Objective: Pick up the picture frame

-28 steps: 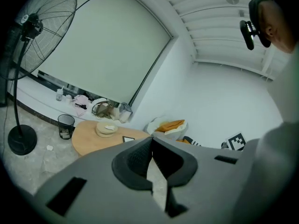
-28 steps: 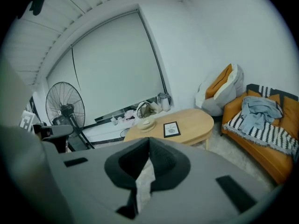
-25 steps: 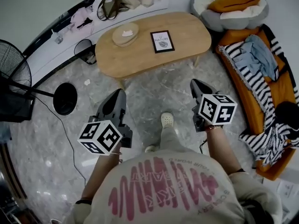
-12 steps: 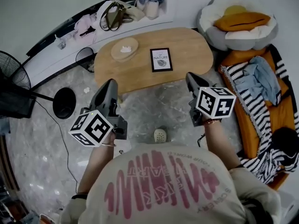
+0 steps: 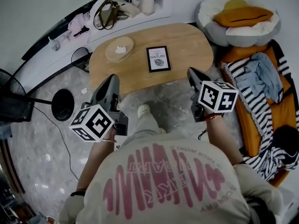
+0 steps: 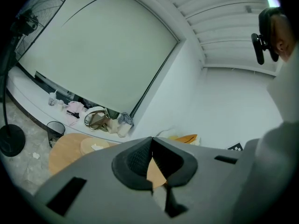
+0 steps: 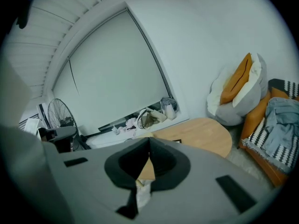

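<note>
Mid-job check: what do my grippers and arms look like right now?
The left gripper and right gripper are dark grey tapering wedges, each carrying a white cube with black square markers. Their jaws are black-lined inside a grey shell. The person wears a pale shirt with dark red print.

A pale oval wooden table (image 5: 187,48) stands on the grey marble floor (image 5: 42,143). A shallow wooden bowl (image 5: 119,49) with something white in it sits near the end toward the fan (image 5: 11,104). The fan's round black base (image 5: 63,105) rests on the floor. Behind the table, a white window ledge (image 5: 56,55) carries a brown bag (image 5: 106,14) and bits of clothing. An orange sofa (image 5: 247,120) is draped with a striped blanket (image 5: 252,90) and a blue garment (image 5: 265,76). Next to the sofa, a grey-and-white floor cushion (image 5: 210,13) holds an orange pillow (image 5: 245,15).
</note>
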Action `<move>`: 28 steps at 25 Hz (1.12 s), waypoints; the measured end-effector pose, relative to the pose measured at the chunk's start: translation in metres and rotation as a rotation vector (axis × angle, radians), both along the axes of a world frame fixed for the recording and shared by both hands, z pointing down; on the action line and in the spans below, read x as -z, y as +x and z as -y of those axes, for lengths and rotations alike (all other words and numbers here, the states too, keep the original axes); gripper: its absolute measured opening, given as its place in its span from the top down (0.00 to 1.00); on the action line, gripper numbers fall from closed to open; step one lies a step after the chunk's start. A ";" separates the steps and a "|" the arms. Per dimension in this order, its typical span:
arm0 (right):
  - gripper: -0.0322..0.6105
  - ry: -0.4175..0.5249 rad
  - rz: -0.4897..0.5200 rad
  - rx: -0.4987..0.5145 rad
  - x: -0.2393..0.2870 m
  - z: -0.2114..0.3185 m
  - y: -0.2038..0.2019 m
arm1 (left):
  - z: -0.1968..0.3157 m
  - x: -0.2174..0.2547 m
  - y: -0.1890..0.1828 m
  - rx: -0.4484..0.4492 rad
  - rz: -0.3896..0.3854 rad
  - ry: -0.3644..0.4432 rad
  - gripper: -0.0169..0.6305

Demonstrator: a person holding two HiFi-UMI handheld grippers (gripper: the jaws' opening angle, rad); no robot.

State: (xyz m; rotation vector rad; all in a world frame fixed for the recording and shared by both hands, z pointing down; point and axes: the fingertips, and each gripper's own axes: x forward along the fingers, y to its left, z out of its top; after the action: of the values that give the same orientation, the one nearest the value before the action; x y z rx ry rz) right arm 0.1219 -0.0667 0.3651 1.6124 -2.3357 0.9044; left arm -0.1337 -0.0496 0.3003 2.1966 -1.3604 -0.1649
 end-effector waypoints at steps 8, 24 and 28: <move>0.94 -0.111 0.000 -0.029 -0.042 0.061 0.001 | 0.080 -0.037 0.012 -0.054 -0.038 -0.093 0.97; 0.94 -0.292 0.014 -0.175 -0.133 0.211 0.006 | 0.259 -0.110 0.018 -0.189 -0.013 -0.249 0.97; 0.94 -0.351 0.048 -0.230 -0.157 0.231 0.007 | 0.271 -0.151 0.032 -0.284 -0.006 -0.327 0.97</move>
State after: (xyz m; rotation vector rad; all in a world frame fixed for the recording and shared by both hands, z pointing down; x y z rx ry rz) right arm 0.1288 -0.2978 0.5222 1.7390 -1.9044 1.3269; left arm -0.1016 -0.3205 0.4510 2.0761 -0.9772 0.1464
